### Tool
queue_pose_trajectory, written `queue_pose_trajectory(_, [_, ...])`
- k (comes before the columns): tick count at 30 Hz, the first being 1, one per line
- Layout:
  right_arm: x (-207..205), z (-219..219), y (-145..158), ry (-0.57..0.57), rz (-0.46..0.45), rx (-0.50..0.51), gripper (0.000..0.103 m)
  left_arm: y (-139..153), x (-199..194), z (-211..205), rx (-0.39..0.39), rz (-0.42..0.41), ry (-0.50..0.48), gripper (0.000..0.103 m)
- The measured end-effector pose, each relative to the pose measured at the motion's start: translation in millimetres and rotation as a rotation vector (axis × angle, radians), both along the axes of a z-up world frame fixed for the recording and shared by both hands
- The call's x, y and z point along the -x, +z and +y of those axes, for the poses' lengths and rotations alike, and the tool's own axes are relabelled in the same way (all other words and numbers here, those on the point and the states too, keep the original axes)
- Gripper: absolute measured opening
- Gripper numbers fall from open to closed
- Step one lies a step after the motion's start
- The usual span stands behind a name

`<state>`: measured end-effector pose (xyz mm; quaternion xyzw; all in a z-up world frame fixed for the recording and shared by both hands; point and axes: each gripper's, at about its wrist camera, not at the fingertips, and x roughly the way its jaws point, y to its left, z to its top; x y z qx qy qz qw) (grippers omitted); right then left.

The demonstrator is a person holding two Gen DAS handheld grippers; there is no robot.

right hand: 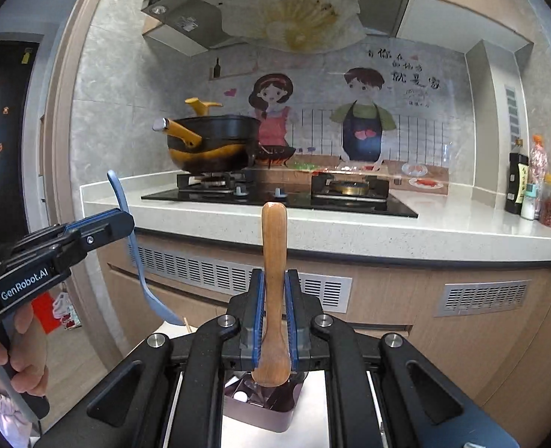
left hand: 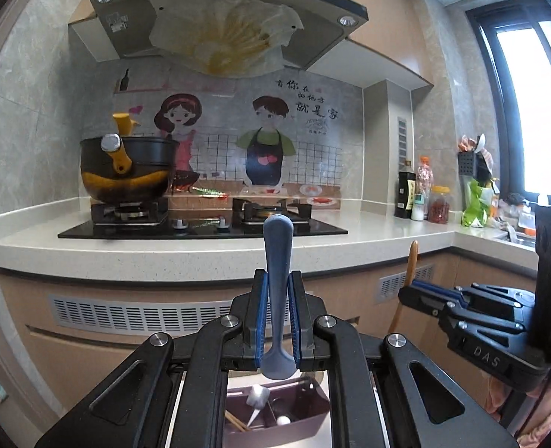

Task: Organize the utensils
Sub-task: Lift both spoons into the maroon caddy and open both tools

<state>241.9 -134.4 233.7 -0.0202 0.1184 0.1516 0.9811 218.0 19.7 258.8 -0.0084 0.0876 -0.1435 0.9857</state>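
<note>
My left gripper is shut on a blue spoon, held upright with its handle up and its bowl down. My right gripper is shut on a wooden spoon, also upright with the bowl down. Both are held in the air in front of the kitchen counter. Below them a mauve utensil box with compartments holds chopsticks and small white utensils; it also shows in the right wrist view. The right gripper with the wooden spoon shows at my right, the left gripper with the blue spoon at my left.
A white stone counter carries a black gas hob with a black-and-yellow pot on the left burner. Sauce bottles and jars stand at the right, near a sink corner. Cabinet fronts with vents lie below.
</note>
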Motion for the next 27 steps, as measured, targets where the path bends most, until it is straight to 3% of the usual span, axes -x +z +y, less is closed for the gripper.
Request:
queue_pose_trajectory(14, [-81,8,-77,-0.01,0.163,0.001,0.01,-96,-93,8,0.027,0.222,0.009,0.011])
queue_pose_trajectory(23, [-101,10,-119,-0.037,0.243,-0.011,0.01,-147,-105,16,0.051,0.299,0.018,0.011])
queue_pose_trajectory(27, [-107,11,-144,-0.04,0.327,-0.016,0.01,-172,-109,18,0.066,0.357,0.031,0.011])
